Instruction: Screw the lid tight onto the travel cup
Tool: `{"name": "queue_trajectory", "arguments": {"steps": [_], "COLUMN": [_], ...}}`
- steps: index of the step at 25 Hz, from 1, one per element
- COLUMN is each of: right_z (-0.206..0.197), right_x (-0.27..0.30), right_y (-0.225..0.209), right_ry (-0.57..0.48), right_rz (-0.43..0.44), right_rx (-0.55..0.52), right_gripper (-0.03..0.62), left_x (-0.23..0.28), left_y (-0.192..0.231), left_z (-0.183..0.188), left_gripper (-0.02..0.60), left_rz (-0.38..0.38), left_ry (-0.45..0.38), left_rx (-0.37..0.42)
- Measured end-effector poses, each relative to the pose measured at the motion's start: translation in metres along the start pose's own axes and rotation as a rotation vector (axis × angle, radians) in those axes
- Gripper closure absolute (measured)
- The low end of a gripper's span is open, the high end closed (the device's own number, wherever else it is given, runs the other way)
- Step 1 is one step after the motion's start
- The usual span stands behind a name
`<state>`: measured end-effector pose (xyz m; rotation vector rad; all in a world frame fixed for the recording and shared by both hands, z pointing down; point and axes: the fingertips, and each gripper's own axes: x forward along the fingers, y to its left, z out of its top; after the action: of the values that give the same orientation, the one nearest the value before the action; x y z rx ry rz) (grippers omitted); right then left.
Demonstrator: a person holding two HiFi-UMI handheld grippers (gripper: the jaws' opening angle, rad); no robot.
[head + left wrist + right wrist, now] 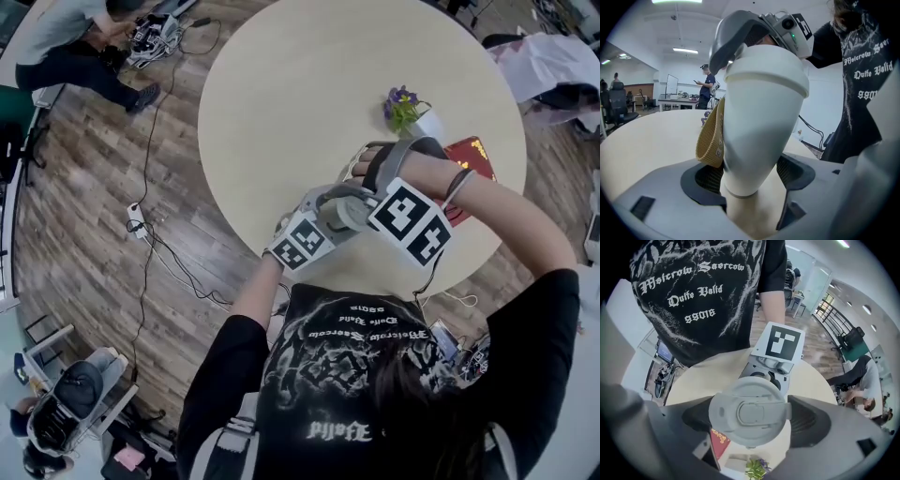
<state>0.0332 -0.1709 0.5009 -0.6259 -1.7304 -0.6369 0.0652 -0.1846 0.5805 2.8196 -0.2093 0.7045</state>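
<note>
looks down on a grey lid (749, 412) with a flip tab, set between the jaws of the right gripper (748, 420), a dark pad close against each side of the lid; cannot tell whether pressing. above the lid, shows the left gripper (771, 364) and a black printed shirt (703, 296); around the lid, a cream table (693, 380); below the lid, a red booklet (719, 439) and plant (754, 468).
</note>
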Motion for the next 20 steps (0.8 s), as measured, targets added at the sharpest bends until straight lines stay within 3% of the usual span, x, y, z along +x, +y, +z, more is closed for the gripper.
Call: {"name": "queue_trajectory", "arguments": {"steps": [11,20], "right_z": [0.006,0.014], "right_x": [0.001,-0.008], "right_y": [-0.012,-0.037], "right_ry": [-0.109,-0.284], "right_rz": [-0.115,-0.344], "right_rx": [0.393,0.768], "right_gripper": [0.126,0.135], "left_x": [-0.001,-0.002], "left_y": [0.000,0.000], "left_z": [-0.005,-0.006], "left_gripper": [0.206,0.206], "left_rz": [0.031,0.077], "left_ry": [0.003,0.003], "left_rx": [-0.013,-0.025]}}
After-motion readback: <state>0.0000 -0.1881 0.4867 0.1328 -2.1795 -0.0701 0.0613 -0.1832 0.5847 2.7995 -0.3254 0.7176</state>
